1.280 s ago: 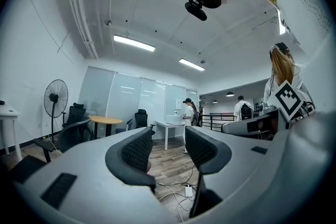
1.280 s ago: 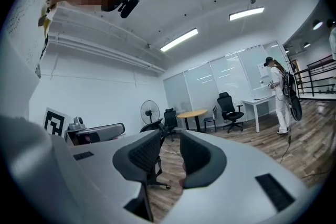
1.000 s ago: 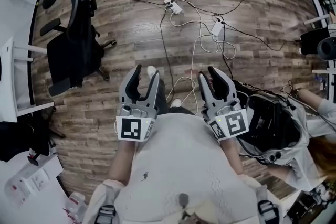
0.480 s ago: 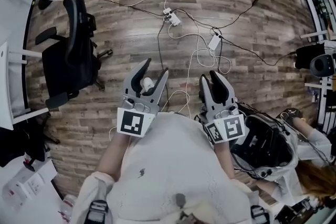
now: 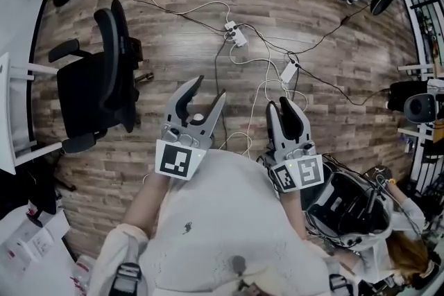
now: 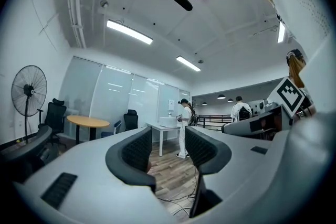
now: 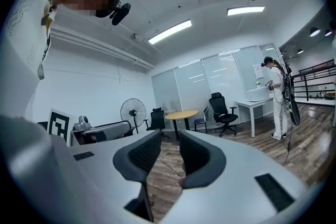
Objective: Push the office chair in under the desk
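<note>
While the black office chair (image 5: pixel 97 90) stands at the left of the head view, its seat turned toward the white desk (image 5: pixel 7 114) at the frame's edge, I hold my left gripper (image 5: pixel 210 88) at centre, jaws wide apart and empty. Just right of it is my right gripper (image 5: pixel 279 105), jaws narrowly parted, gripping nothing. Both are well apart from the chair.

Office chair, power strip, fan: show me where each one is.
Office chair (image 5: pixel 80 96): head view, on its seat.
Power strip (image 5: pixel 236 35): head view, on its white body.
Fan (image 6: pixel 29 90): left gripper view, on its round cage.
</note>
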Demonstrator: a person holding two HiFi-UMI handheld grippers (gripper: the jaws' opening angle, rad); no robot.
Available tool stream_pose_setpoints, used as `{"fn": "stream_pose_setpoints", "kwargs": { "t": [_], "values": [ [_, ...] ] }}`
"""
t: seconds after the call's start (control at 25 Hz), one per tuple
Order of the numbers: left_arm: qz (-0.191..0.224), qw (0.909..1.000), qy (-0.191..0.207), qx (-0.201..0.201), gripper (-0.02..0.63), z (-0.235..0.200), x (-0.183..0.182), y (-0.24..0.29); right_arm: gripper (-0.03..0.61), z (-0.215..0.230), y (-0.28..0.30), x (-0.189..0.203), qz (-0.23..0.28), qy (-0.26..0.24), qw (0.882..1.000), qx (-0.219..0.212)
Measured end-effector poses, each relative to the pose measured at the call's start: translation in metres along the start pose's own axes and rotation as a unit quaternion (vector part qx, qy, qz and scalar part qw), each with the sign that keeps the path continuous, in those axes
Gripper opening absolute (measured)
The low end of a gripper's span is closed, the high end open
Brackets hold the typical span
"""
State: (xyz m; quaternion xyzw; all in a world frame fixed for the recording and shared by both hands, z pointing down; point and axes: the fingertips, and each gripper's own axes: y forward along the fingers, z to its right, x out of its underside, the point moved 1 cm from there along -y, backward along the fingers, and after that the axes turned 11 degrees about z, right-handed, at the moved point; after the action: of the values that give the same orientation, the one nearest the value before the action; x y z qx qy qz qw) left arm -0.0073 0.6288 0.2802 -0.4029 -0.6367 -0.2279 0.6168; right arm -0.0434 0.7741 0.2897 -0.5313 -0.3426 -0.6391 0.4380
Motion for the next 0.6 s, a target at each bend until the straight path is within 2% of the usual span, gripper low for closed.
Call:
{"fn": "stream_pose_setpoints", "kwargs": {
  "t": [0.32, 0.6],
  "values": [
    [0.0, 0.9996, 0.001, -0.028, 0.213, -0.109, -0.004, 0.004, 0.121, -0.05, 0.114, 0.016, -0.029, -0.027, 0.998, -0.05],
    [0.015, 0.9959, 0.007, -0.089, 0.213, -0.162, -0.018, -0.031, 0.121, -0.094, 0.161, 0.024, -0.038, -0.04, 0.993, -0.103]
  ]
}}
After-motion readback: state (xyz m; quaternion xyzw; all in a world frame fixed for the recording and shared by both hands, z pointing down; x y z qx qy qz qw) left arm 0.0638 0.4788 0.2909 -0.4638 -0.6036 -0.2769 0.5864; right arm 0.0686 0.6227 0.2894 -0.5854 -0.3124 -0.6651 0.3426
